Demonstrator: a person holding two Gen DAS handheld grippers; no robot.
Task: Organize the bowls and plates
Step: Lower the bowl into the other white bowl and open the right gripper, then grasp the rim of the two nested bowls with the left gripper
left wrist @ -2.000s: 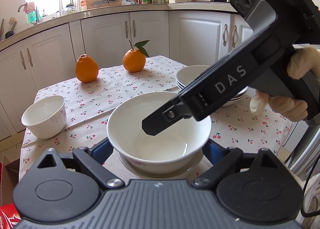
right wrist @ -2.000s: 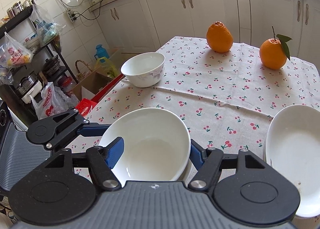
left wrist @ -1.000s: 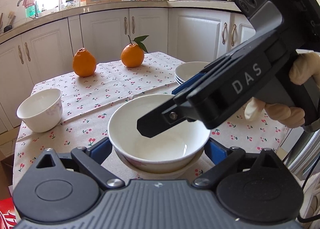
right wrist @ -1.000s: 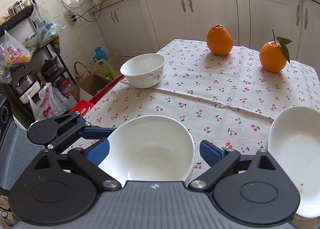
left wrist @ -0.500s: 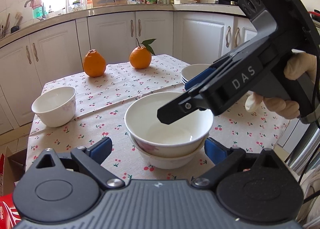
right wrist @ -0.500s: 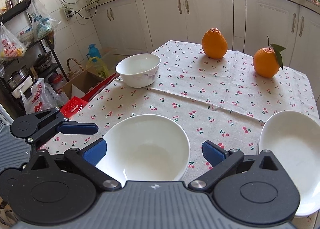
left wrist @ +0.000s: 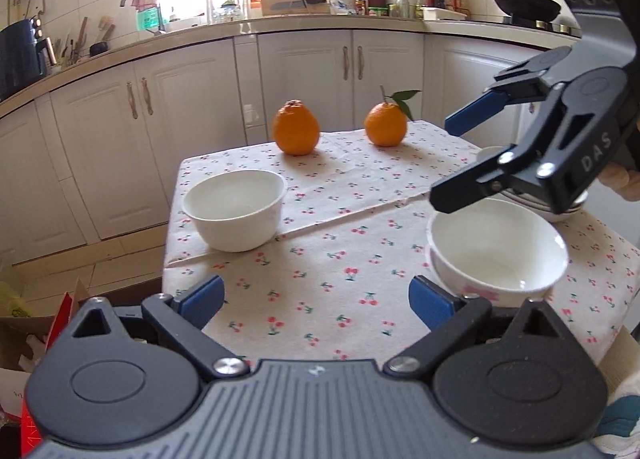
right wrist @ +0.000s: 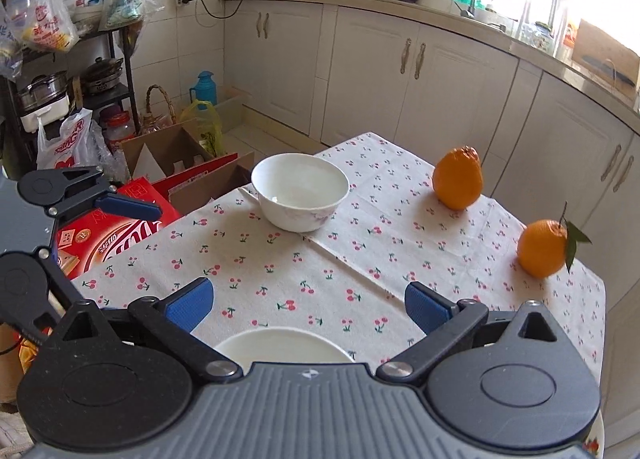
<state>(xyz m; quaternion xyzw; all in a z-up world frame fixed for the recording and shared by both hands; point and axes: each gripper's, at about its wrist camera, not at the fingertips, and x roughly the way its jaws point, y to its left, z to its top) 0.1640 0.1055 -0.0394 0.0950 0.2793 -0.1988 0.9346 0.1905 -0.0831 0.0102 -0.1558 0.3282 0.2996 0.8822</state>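
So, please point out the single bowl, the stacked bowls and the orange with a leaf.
single bowl (left wrist: 234, 211), left wrist view, outer wall.
stacked bowls (left wrist: 496, 255), left wrist view, inside of top bowl.
orange with a leaf (right wrist: 542, 247), right wrist view, peel.

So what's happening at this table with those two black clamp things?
A person is tidying white bowls on the cherry-print tablecloth with two handheld grippers. The left gripper and right gripper are both open and hold nothing. Two white bowls sit nested near the table edge, with stacked white dishes behind them. One lone white bowl is not stacked yet; two oranges sit at the far side.
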